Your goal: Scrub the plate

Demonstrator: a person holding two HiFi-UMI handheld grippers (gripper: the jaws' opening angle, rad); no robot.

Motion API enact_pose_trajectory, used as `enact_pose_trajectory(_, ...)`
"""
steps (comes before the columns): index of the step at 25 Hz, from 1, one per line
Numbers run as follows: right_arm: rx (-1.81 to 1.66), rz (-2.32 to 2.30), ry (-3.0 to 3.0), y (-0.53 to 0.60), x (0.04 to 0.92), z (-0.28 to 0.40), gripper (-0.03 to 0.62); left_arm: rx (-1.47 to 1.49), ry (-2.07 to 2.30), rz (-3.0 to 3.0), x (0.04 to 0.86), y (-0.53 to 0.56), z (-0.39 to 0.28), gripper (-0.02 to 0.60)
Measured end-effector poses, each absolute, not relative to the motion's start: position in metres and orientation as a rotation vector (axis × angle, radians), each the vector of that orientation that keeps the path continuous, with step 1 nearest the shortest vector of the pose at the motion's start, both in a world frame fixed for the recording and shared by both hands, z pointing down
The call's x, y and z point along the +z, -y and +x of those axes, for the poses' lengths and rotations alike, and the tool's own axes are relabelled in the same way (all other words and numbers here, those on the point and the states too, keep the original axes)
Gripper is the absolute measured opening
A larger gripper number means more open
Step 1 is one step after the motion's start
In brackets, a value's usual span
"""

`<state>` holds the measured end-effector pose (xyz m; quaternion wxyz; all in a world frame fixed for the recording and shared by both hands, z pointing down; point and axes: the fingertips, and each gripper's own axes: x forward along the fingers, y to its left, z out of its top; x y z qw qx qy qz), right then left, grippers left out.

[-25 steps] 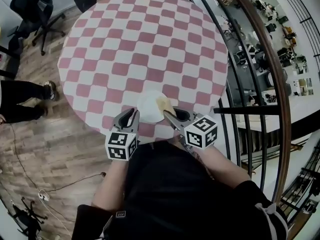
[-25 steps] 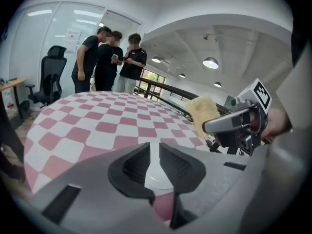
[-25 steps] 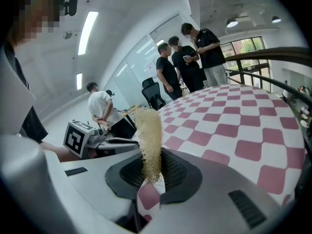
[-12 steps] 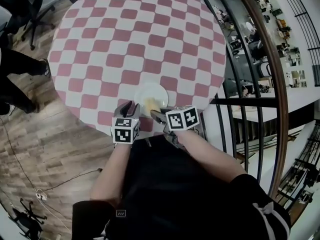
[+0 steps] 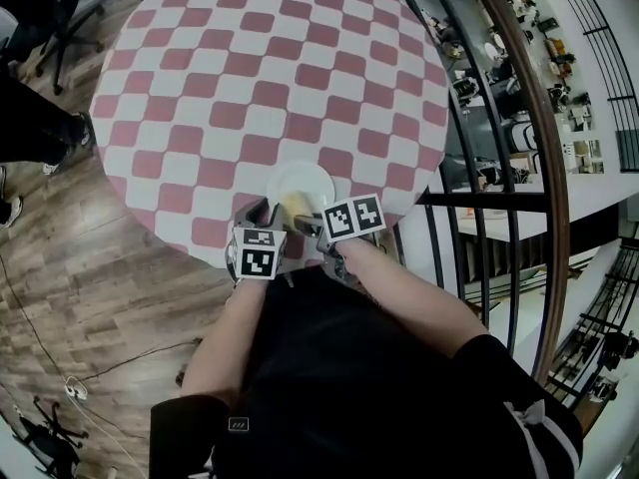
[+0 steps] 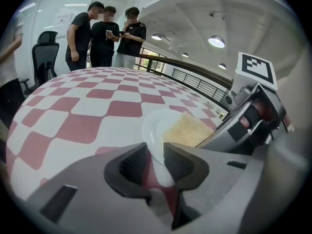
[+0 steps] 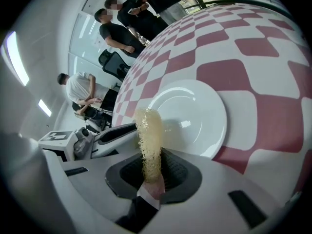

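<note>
A white plate (image 5: 305, 183) lies near the front edge of the checked table. My left gripper (image 5: 262, 215) is at the plate's near-left rim. In the left gripper view the plate (image 6: 155, 126) has its rim pinched between the pads of the left gripper (image 6: 155, 162), which is shut on it. My right gripper (image 5: 305, 226) is shut on a yellow mesh sponge (image 5: 297, 206). In the right gripper view the sponge (image 7: 148, 138) sticks up out of the right gripper (image 7: 152, 172) and hangs over the near-left part of the plate (image 7: 195, 113). Whether it touches the plate I cannot tell.
A red-and-white checked cloth covers the round table (image 5: 250, 78). A curved railing (image 5: 479, 118) runs close along its right side, with a lower floor beyond. Three people (image 6: 105, 33) stand at the far side, and an office chair (image 5: 50, 8) is at the upper left.
Both grippers have come down toward the table, the plate with the left and the sponge with the right. The right gripper has rolled, so its marker cube faces up.
</note>
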<state>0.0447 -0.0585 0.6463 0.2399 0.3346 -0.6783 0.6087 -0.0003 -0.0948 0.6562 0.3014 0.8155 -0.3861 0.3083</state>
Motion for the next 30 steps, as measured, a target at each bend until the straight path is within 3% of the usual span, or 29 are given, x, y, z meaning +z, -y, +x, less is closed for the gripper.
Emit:
enact_pose_trajectory(4, 1.468, 0.873, 1.896, 0.061, 0.639, 0.051, 0.066, 0.808, 1.016, 2.153, 0.657, 0.094, -0.003, 0.109)
enact_pose_trajectory(6, 1.347, 0.822, 1.917, 0.061, 0.634, 0.051, 0.154, 0.805, 1.015, 2.155, 0.656, 0.096, -0.003, 0.109)
enact_pose_trajectory(8, 1.198, 0.797, 1.927, 0.063, 0.631, 0.052, 0.169, 0.803, 1.012, 2.148, 0.654, 0.096, -0.003, 0.109)
enact_pose_trajectory(18, 0.580, 0.817, 1.936, 0.077, 0.602, 0.080, 0.178, 0.764, 1.024, 2.138, 0.649, 0.101, -0.002, 0.109)
enact_pose_trajectory(30, 0.580, 0.644, 1.905, 0.079, 0.643, 0.045, 0.169, 0.767, 1.046, 2.119, 0.651, 0.098, -0.004, 0.109)
